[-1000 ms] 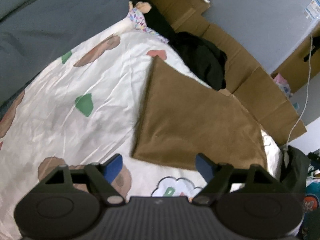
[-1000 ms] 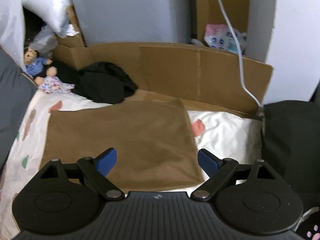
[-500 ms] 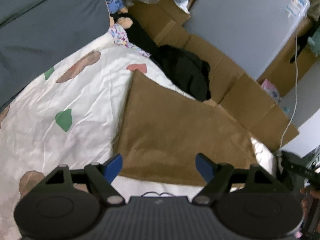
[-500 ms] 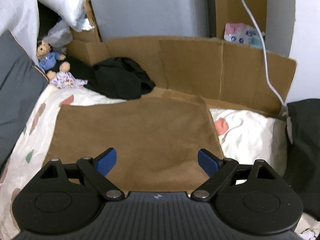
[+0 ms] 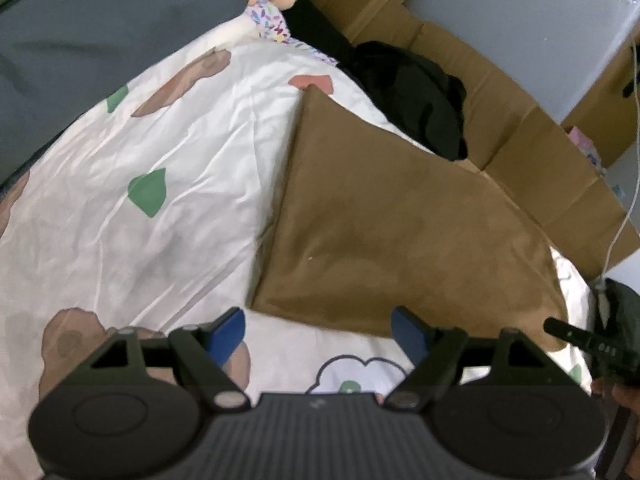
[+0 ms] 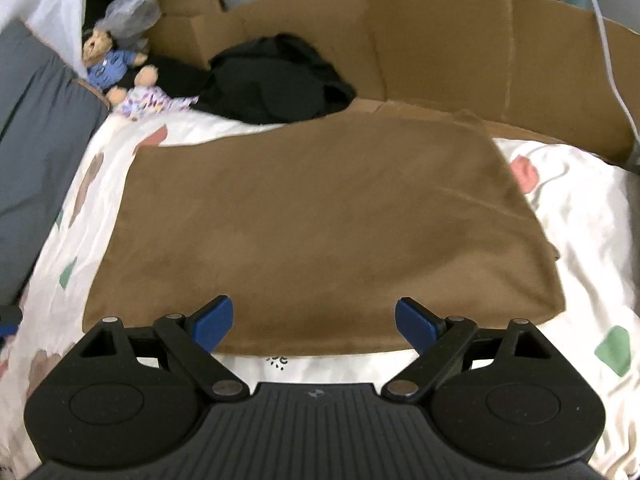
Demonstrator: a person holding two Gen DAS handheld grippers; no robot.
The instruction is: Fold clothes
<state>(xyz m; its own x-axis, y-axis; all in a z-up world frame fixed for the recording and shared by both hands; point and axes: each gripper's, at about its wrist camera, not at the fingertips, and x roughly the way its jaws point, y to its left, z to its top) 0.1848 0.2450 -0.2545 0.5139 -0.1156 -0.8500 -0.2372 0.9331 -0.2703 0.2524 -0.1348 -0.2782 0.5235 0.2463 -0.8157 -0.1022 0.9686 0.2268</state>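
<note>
A brown cloth (image 5: 392,232) (image 6: 320,220), folded flat into a rough rectangle, lies on a white patterned bedsheet (image 5: 160,152) (image 6: 580,240). My left gripper (image 5: 320,332) hovers open over the cloth's near left corner, blue pads wide apart with nothing between them. My right gripper (image 6: 314,324) is open too, low over the cloth's near edge, its blue fingertips (image 6: 212,322) just above the fabric. The right gripper's black body (image 5: 580,344) shows at the right edge of the left wrist view.
A black garment (image 5: 416,92) (image 6: 276,80) is heaped at the bed's far side against cardboard panels (image 5: 520,136) (image 6: 440,48). Two soft dolls (image 6: 120,76) lie at the far left. A grey duvet (image 5: 80,48) covers the left. A white cable (image 6: 608,44) hangs at right.
Both grippers have come down closer to the brown cloth, the right one more; the cloth now fills more of each view. Jaws stay wide open.
</note>
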